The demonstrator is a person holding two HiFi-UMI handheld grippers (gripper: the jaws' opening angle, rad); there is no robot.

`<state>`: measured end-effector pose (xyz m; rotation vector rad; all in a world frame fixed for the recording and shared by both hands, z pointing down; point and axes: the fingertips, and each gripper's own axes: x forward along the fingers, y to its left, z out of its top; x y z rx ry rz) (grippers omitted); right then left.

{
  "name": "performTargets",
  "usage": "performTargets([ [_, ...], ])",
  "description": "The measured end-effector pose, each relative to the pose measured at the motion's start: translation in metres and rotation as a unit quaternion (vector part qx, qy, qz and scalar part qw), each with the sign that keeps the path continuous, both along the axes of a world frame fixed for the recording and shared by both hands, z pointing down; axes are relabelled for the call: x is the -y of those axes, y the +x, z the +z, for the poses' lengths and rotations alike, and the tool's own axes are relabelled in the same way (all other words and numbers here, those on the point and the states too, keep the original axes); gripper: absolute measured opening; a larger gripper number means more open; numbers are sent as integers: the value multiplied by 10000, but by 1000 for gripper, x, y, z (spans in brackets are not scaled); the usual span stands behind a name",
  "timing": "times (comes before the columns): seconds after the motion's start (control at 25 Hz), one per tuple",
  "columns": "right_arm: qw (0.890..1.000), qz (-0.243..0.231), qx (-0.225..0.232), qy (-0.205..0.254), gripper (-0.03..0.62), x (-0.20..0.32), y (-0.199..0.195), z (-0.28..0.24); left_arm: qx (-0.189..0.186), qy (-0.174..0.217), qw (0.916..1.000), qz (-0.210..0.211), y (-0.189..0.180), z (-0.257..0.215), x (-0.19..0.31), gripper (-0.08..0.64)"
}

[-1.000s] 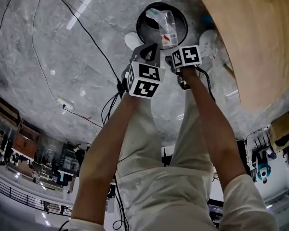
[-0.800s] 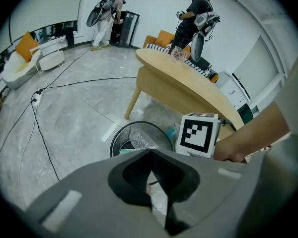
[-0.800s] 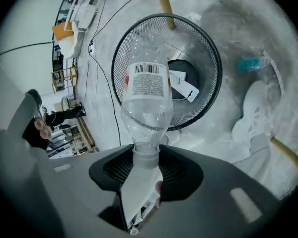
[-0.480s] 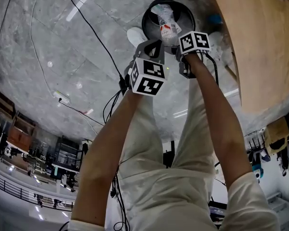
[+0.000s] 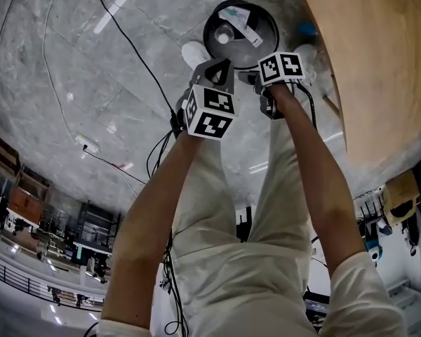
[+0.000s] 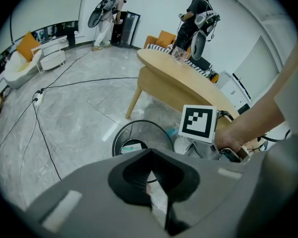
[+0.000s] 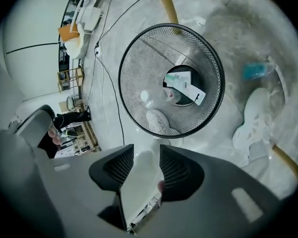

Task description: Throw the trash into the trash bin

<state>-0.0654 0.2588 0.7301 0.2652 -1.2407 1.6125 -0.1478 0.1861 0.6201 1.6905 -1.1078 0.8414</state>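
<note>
The bottle point(image 7: 185, 88) lies in the bottom of the mesh bin point(image 7: 139, 78), and near its rim the right gripper point(image 7: 146, 157) hangs with jaws apart and empty, the left gripper point(image 6: 149, 155) closed together on nothing.

Lab-like lounge, marble floor point(image 5: 56, 62), trailing cables point(image 5: 126, 44), wooden table point(image 6: 188, 81)

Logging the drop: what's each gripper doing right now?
Left gripper: closed, nothing clearly between its jaws.
Right gripper: open, empty, facing the black mesh trash bin.
</note>
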Motion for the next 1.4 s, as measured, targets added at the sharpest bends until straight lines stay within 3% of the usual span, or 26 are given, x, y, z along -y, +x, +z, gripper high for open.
performTargets([
  [0.16,9996,-74,118,261,172,-1,0,-19,2,1,10000,58,5,-9,-2,1],
  [0.36,9922,-555,477,1008,109,21,-7,-56,-19,84,9998,155,9,-34,4,1],
  [0.48,9827,-1033,877,1262,85,35,-15,-86,13,286,9994,185,8,-58,17,1],
  [0.68,9576,-1773,1227,1911,66,69,-12,-146,68,521,9986,37,6,-104,31,1],
  [0.88,9482,-1383,1466,2454,64,111,-7,-215,88,729,9971,-202,3,-167,44,1],
  [1.08,9509,-1124,1048,2688,42,142,21,-277,9,980,9943,-414,17,-232,54,1],
  [1.2,9483,-863,1134,2836,23,162,21,-321,-205,942,9941,-494,25,-268,66,1],
  [1.4,9338,-443,1335,3290,23,185,27,-400,-443,1098,9924,-339,40,-346,84,1],
])
